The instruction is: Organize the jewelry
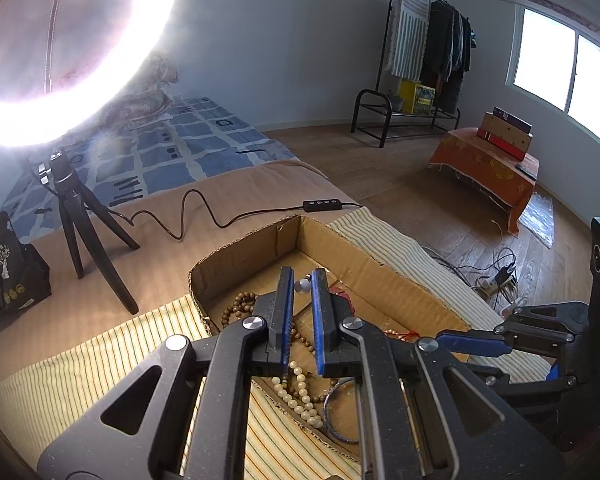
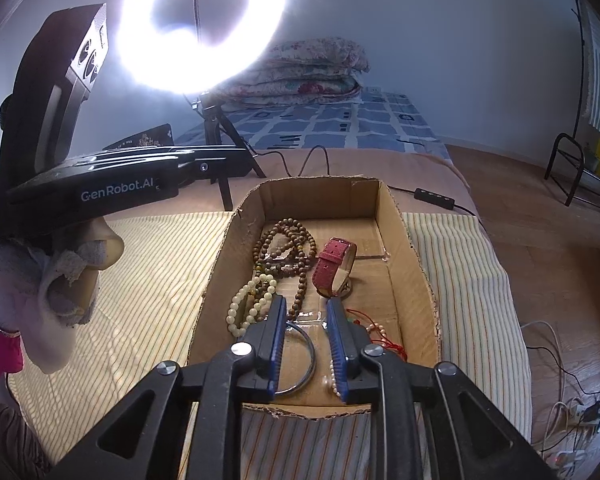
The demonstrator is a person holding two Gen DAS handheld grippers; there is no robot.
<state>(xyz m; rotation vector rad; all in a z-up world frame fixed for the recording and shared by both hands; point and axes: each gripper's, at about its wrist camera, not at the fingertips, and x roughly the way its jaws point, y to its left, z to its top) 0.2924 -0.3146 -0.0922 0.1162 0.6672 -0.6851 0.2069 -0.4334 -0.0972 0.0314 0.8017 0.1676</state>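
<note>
A shallow cardboard box [image 2: 414,240] [image 1: 380,268] lies on a striped cloth and holds jewelry: brown wooden beads [image 2: 288,248], cream beads [image 2: 244,304] [image 1: 296,392], a red-strapped watch [image 2: 334,266], a silver bangle [image 2: 306,360] [image 1: 332,416] and a red cord piece [image 2: 384,340]. My left gripper [image 1: 302,280] is over the box, jaws slightly apart, with a small grey pearl-like bead [image 1: 302,286] between the tips. My right gripper [image 2: 306,304] is open low over the box, above the bangle.
A lit ring light on a tripod [image 1: 80,232] [image 2: 216,136] stands behind the box, its cable and switch [image 1: 324,205] beside it. A black bag [image 1: 8,264] stands at left. Folded quilts [image 2: 308,68] lie on the bed.
</note>
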